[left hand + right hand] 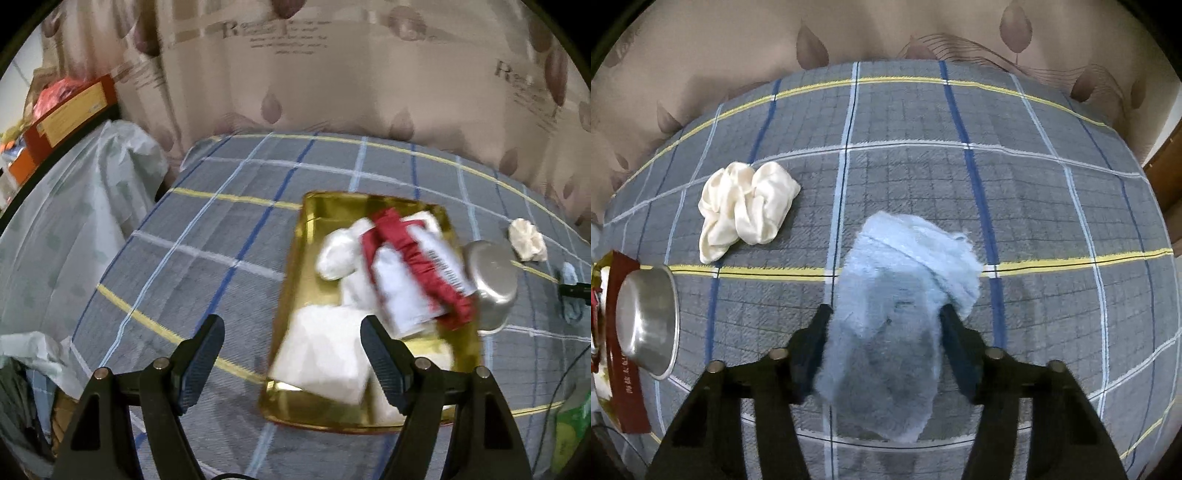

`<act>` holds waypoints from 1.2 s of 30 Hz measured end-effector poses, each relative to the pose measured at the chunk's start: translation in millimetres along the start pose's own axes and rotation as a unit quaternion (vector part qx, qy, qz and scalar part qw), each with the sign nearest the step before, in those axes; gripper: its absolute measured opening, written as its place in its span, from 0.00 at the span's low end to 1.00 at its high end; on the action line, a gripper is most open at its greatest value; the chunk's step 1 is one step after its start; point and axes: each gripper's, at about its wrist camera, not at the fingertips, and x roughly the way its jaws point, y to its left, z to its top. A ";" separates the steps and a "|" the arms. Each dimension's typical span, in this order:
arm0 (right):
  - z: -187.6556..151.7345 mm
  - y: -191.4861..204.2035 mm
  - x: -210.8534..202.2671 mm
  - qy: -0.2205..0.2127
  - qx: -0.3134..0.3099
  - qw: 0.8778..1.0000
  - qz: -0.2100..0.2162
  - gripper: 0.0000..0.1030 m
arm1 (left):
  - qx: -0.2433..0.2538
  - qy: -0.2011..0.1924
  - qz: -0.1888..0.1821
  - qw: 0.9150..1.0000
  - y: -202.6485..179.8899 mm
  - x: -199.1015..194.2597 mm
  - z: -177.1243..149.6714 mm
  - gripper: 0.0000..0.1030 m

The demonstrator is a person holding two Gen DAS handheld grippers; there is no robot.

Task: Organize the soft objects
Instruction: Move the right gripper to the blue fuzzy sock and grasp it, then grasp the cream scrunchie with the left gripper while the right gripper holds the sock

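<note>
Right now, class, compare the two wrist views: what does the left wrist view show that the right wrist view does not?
Left wrist only: the open left gripper, the gold tray and its white folded cloth.
Right wrist only: the right gripper closed on the blue fluffy cloth.
Both: the cream cloth, the upturned metal bowl and the plaid bedcover.

My left wrist view looked steeply down across the plaid bed (240, 229) toward the curtain. My right view sat closer, steeper. Both shared the steel bowl (489, 284) and cream cloth (526, 240).
</note>
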 end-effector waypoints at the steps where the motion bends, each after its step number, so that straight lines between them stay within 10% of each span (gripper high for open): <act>1: -1.0 -1.9 -0.4 0.000 -0.002 1.000 0.001 0.46 | 0.005 -0.004 -0.003 1.000 -5.5 -2.0 2.1 0.76; 22: -10.2 -16.2 -6.1 -0.003 0.004 1.000 0.022 0.27 | 0.152 -0.003 -0.114 0.982 -189.3 -11.5 42.8 0.76; 36: -57.8 -21.2 -86.3 -0.117 0.027 0.991 0.051 0.26 | 0.182 0.031 -0.141 0.973 -263.5 26.4 55.7 0.76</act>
